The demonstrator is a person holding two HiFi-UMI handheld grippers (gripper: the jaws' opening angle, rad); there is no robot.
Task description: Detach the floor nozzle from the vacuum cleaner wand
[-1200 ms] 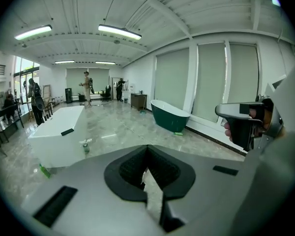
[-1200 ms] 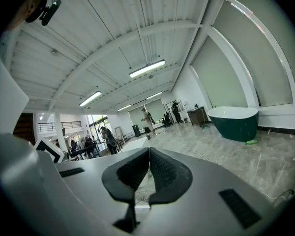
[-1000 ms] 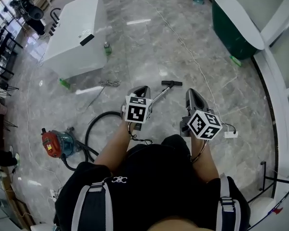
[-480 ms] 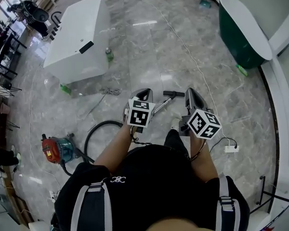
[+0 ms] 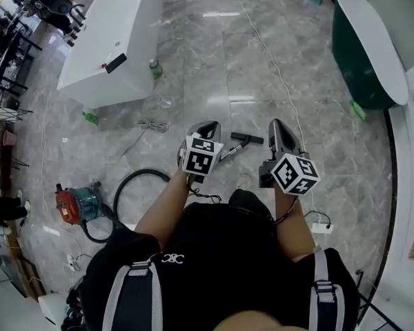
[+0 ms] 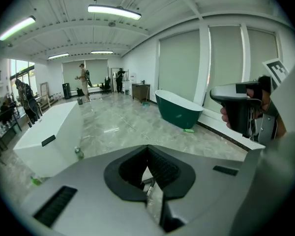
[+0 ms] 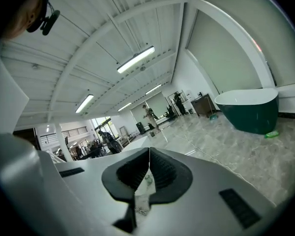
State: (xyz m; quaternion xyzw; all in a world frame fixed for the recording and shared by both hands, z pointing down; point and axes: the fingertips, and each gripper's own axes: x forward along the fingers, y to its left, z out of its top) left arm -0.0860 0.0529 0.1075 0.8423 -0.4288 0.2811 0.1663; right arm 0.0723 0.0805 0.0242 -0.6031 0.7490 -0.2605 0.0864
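Observation:
The black floor nozzle (image 5: pixel 248 138) lies on the marble floor on the end of the silver wand (image 5: pixel 230 152), which slants down-left under my left gripper. A black hose (image 5: pixel 122 193) loops from there to the red and blue vacuum cleaner (image 5: pixel 74 204). My left gripper (image 5: pixel 207 127) hangs shut and empty above the wand, just left of the nozzle. My right gripper (image 5: pixel 277 125) is shut and empty, just right of the nozzle. In the left gripper view a bit of the wand (image 6: pixel 148 186) shows below the shut left gripper (image 6: pixel 148 154).
A white bathtub (image 5: pixel 110 40) stands at the far left with a green bottle (image 5: pixel 154 67) beside it. A dark green bathtub (image 5: pixel 366 47) stands at the far right. A thin cable (image 5: pixel 276 67) runs across the floor to a power strip (image 5: pixel 322 221).
The person has walked forward, carrying both shut grippers along. The nozzle, once ahead of the jaws, now lies between the two gripper tips.

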